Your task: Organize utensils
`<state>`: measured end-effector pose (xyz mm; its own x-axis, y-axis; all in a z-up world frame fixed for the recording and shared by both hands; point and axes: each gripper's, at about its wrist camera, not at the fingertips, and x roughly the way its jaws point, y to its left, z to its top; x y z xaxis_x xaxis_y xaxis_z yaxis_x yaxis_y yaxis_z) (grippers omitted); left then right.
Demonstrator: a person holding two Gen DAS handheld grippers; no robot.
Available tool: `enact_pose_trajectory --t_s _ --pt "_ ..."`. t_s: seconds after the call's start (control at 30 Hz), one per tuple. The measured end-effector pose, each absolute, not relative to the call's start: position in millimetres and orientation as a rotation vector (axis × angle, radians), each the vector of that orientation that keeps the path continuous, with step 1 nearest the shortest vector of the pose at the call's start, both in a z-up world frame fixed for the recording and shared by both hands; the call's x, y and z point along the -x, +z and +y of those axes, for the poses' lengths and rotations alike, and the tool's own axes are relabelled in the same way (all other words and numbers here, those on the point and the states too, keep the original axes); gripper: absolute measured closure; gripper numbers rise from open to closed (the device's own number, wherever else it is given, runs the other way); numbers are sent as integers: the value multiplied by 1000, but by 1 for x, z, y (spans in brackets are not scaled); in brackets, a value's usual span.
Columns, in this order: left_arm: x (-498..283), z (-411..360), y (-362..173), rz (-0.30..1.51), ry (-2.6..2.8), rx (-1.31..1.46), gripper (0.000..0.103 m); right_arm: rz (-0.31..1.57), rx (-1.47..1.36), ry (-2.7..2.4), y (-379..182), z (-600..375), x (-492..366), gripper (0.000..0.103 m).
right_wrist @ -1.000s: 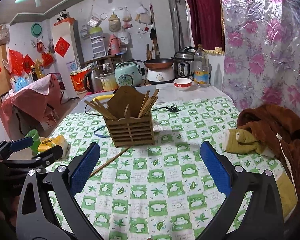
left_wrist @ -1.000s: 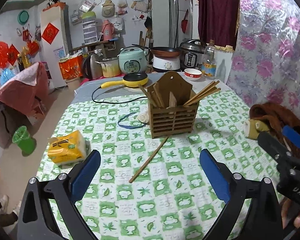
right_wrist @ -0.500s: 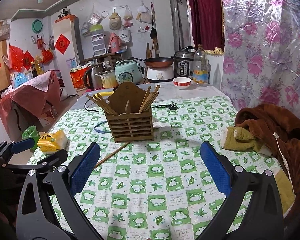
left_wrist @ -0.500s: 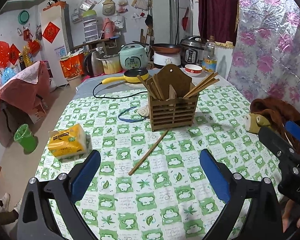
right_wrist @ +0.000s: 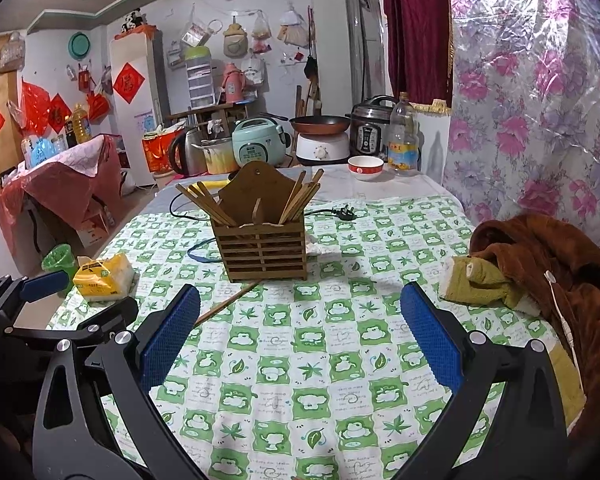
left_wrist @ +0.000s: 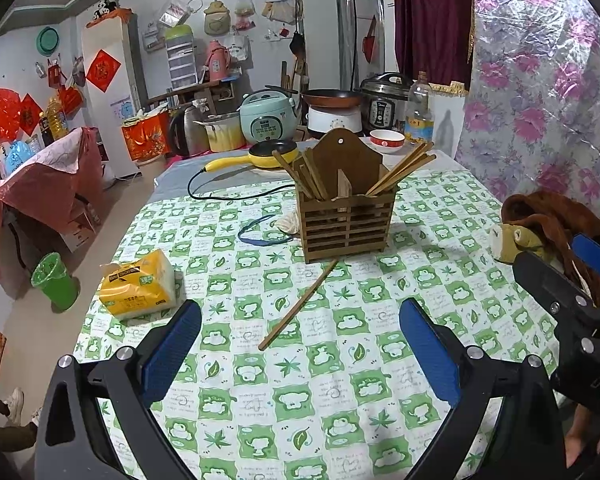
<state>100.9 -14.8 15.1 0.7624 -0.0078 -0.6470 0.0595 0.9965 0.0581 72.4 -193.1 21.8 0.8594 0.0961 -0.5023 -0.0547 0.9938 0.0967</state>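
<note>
With each hand-held gripper wide and empty, I'd pinch the loose chopstick mid-shaft, then drop it upright into the wooden holder.

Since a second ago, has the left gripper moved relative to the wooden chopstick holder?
Yes. The left gripper has pulled back from the holder: more tablecloth now shows in front of the loose chopstick, and the holder looks smaller.
</note>
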Motion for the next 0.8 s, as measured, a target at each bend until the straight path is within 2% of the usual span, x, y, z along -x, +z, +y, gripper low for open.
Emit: enact_pose_trajectory --t_s 0.8 --pt "-101 -19 11 734 -52 -73 6 551 -105 72 14 -203 -76 6"
